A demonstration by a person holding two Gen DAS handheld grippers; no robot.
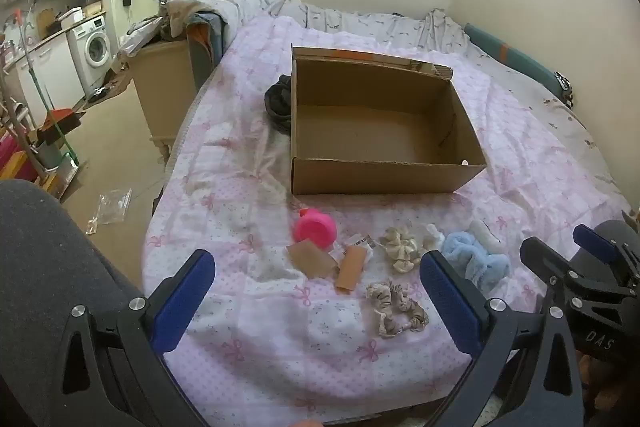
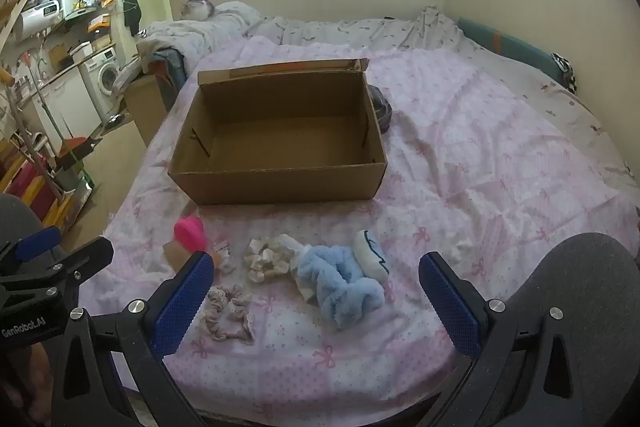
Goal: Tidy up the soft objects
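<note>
An open, empty cardboard box [image 1: 384, 131] [image 2: 280, 139] stands on the pink bedspread. In front of it lie a fluffy blue headband [image 1: 476, 259] [image 2: 340, 279], a cream scrunchie [image 1: 400, 247] [image 2: 264, 259], a patterned beige scrunchie [image 1: 396, 307] [image 2: 230, 313], a white soft item [image 2: 372, 255] and a pink round object [image 1: 314, 225] [image 2: 190, 231]. My left gripper [image 1: 316, 299] is open and empty above the near edge of the bed. My right gripper [image 2: 316, 303] is open and empty, just short of the blue headband.
Brown paper pieces [image 1: 328, 263] lie by the pink object. A dark garment [image 1: 280, 103] [image 2: 380, 107] lies behind the box. The bed's left edge drops to the floor, where a plastic bag [image 1: 110, 211] lies. Kitchen clutter and a washing machine [image 1: 94, 47] stand far left.
</note>
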